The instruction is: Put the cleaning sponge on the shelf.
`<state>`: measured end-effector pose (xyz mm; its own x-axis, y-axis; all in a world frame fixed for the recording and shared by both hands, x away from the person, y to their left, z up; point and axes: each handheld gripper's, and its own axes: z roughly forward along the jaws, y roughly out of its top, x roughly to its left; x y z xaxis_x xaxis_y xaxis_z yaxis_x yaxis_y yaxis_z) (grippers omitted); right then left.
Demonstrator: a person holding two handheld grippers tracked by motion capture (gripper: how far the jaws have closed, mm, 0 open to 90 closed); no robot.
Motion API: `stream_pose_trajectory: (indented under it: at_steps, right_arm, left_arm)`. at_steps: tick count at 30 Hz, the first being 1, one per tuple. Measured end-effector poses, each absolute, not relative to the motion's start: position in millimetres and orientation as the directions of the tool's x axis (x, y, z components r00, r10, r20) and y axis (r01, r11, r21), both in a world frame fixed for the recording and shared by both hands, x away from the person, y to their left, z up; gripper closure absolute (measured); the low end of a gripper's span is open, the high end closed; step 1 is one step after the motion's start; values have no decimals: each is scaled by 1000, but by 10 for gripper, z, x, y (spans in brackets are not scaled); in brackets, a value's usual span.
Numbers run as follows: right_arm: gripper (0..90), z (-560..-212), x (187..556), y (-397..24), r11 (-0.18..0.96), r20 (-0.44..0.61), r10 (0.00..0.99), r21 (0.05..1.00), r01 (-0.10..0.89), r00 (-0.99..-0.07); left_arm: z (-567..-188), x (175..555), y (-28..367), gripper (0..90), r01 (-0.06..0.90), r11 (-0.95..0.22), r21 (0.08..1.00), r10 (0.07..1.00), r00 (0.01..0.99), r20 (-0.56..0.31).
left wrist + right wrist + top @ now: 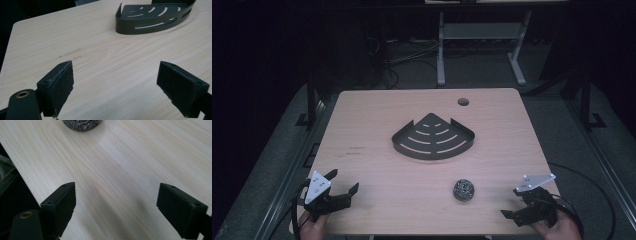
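A dark metal corner caddy with curved slots lies at the middle of the wooden table; its slotted wall is at the top of the left gripper view. A steel-wool ball rests nearer the front, right of centre, and its lower edge peeks in at the top of the right gripper view. My left gripper sits at the front left corner, open, nothing between its jaws. My right gripper is at the front right corner, open and empty, pointing toward the ball.
A round cable hole is in the table's far right part. Behind the table stands a white desk frame with cables on the floor. Dark floor drops off past the table's left edge in the right gripper view.
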<state>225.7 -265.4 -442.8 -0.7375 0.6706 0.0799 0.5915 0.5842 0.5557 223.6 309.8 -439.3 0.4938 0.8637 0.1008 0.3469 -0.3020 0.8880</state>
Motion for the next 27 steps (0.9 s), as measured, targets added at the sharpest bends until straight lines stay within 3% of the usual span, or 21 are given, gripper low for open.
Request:
stream_pose_trajectory:
  at_steps: [27]
  right_arm:
    - [153, -4297, 2490, -2015, 710, 49, 545, 505, 492, -837]
  left_arm:
    - [-4398, 2230, 3103, 133, 348, -297, 889, 862, 498, 93]
